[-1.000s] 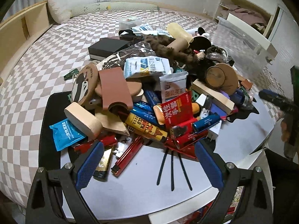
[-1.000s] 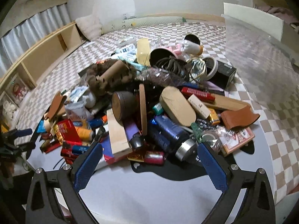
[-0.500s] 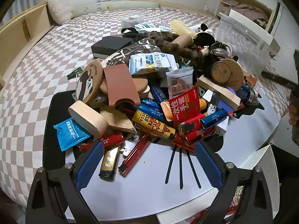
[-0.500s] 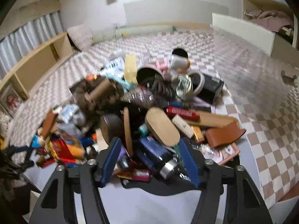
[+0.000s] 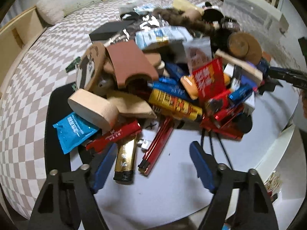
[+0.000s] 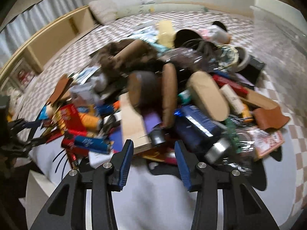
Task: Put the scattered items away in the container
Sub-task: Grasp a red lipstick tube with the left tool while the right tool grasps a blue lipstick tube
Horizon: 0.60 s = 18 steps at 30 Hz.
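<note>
A heap of scattered items covers the white round table (image 5: 163, 191): a gold tube (image 5: 124, 159), red pens (image 5: 157, 143), a blue sachet (image 5: 73, 130), a brown leather case (image 5: 130, 63), a yellow tube (image 5: 172, 103). My left gripper (image 5: 153, 146) is open, low over the table, with the gold tube and red pens between its fingers. My right gripper (image 6: 153, 143) is open but narrow, right at the pile's near edge in front of a dark cylinder (image 6: 157, 138) and a wooden board (image 6: 132, 122). Neither holds anything. The clear plastic container (image 5: 259, 13) stands beyond the pile.
The table stands on a checkered surface (image 5: 28, 76). A black mat (image 5: 57, 115) lies under the pile's left side. A wooden shelf (image 6: 48, 38) runs along the left. From the right wrist, the left gripper (image 6: 25, 134) shows at the far left. Both views are motion-blurred.
My left gripper dropped forward over the gold tube and red pens and narrowed a little. My right gripper closed in on the pile and drew its jaws much nearer together.
</note>
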Each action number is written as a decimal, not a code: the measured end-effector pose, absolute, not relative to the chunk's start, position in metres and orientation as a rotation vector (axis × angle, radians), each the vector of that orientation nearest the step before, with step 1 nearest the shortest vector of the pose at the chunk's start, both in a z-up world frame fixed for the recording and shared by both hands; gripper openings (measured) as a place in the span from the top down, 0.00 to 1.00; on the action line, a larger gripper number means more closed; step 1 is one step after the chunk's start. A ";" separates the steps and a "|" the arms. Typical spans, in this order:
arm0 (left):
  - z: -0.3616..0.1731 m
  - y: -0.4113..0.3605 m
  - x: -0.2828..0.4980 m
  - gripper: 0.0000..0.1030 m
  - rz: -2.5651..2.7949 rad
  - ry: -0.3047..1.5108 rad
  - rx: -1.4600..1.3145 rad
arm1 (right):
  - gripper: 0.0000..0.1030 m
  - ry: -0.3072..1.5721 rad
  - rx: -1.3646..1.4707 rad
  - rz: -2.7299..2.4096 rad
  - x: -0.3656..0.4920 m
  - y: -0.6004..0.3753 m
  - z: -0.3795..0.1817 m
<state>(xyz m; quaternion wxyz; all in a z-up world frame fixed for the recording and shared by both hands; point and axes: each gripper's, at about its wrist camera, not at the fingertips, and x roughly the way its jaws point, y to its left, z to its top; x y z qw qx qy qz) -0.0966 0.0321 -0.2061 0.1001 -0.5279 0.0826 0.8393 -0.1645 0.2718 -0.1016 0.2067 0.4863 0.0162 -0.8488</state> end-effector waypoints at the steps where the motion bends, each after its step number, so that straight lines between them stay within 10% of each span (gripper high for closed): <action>1: -0.210 0.034 -0.097 0.35 2.471 0.270 -1.562 | 0.56 0.051 1.358 -2.347 -0.163 0.268 -0.103; 18: -0.229 0.051 -0.103 0.47 2.432 0.338 -1.637 | 0.56 0.210 1.343 -2.180 -0.140 0.216 -0.121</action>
